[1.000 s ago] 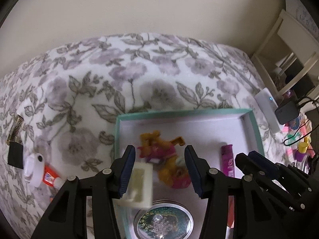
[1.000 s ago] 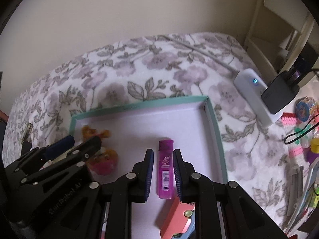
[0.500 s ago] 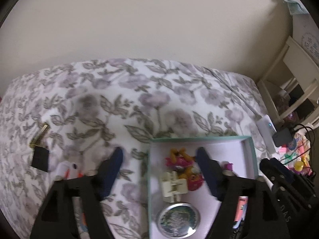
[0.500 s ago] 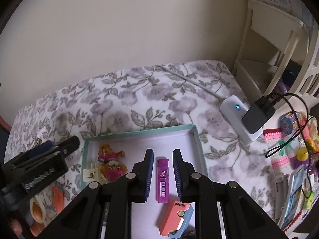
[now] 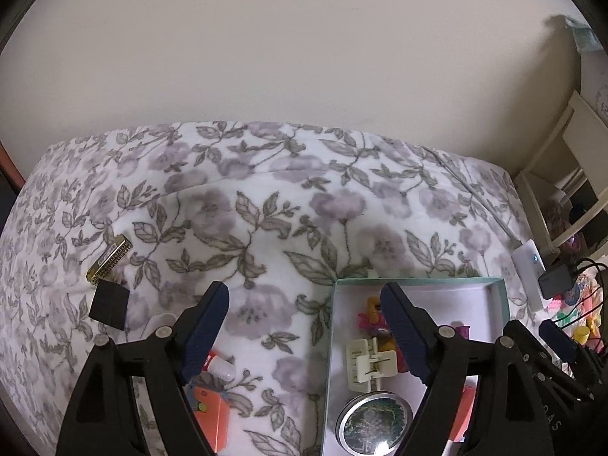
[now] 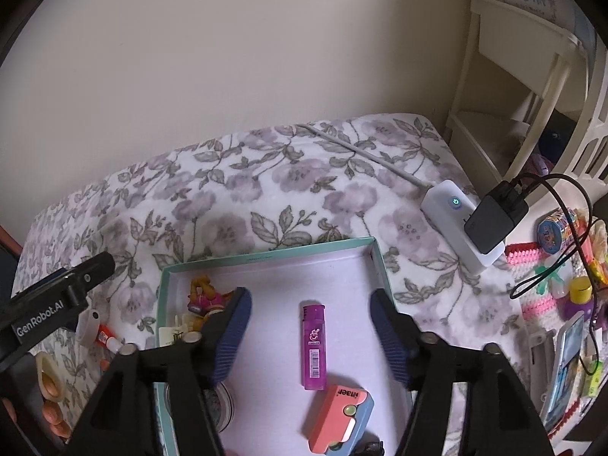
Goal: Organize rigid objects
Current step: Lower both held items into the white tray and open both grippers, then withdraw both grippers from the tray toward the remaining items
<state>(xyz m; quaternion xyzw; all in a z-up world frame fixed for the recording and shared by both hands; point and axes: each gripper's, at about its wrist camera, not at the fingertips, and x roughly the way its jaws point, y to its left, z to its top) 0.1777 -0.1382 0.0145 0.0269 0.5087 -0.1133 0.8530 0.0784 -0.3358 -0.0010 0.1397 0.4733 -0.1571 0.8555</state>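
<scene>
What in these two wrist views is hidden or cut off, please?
- Round metal tin: left wrist view, bottom edge cuts it; right wrist view, the finger covers it.
- Orange toy figure: both views, fingers partly hide it.
- Coral-and-blue case: right wrist view, its lower corner is cut off.

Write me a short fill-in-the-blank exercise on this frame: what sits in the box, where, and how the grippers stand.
1. The purple lighter lies flat inside the ____-rimmed box.
2. The white hair clip rests in the box just above the round ____.
3. The right gripper has just been opening; its jaws stand ____, with the lighter lying untouched between them.
4. The black cube lies ____ the box, on the floral blanket.

Missing words: teal; tin; open; outside
</scene>
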